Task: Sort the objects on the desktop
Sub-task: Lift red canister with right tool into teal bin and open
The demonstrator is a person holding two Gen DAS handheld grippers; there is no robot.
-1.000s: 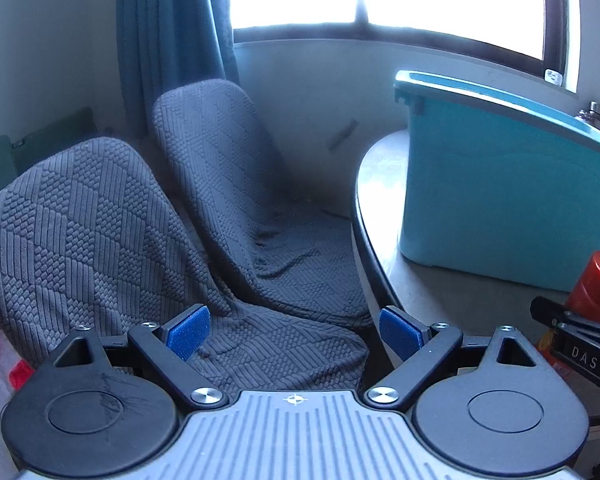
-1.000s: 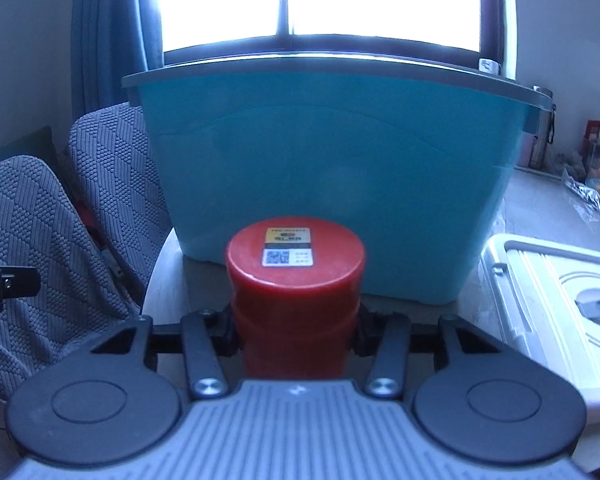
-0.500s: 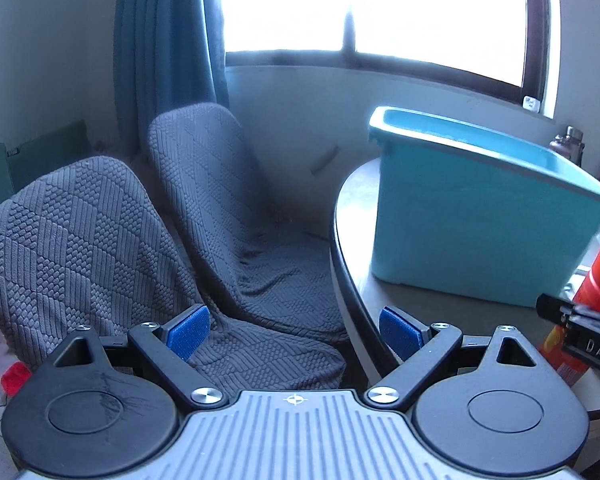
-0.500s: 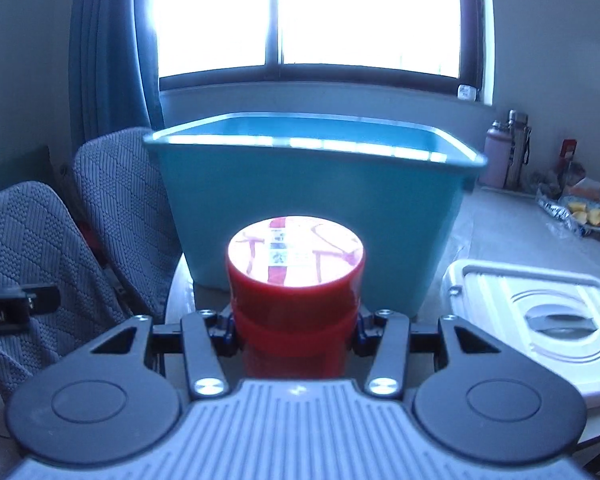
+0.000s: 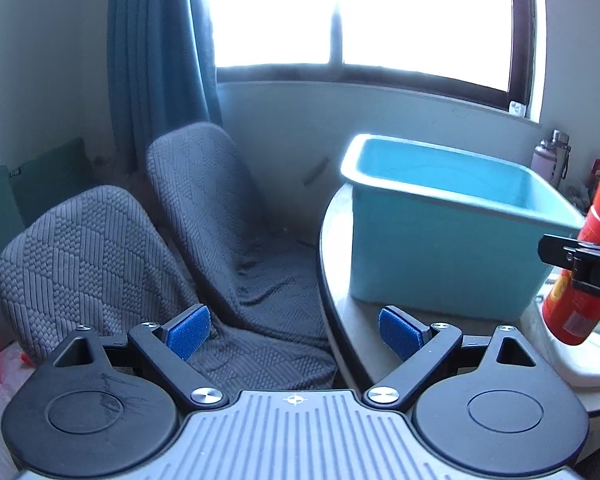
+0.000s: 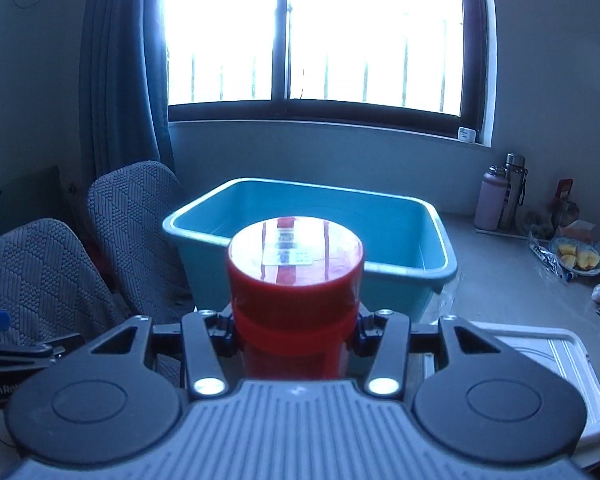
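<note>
Red canister is sitting clamped between the two fingers of the right hand-held gripper, raised off the bench on the near side of the teal bin. The right wrist view is showing the flat glossy lid from above, with a small white label at its centre and window light reflecting across it; a ridge is circling the body just below the lid. The left wrist view is showing what that view hides: the canister's side, tilted, with yellow print low on the wall and its base hanging above a white lid lying on the bench. The left hand-held gripper is standing released, blue pads spread wide apart, gripping nothing, over the bench's left edge beside two grey covered chairs. Bottles are standing at the far right.
</note>
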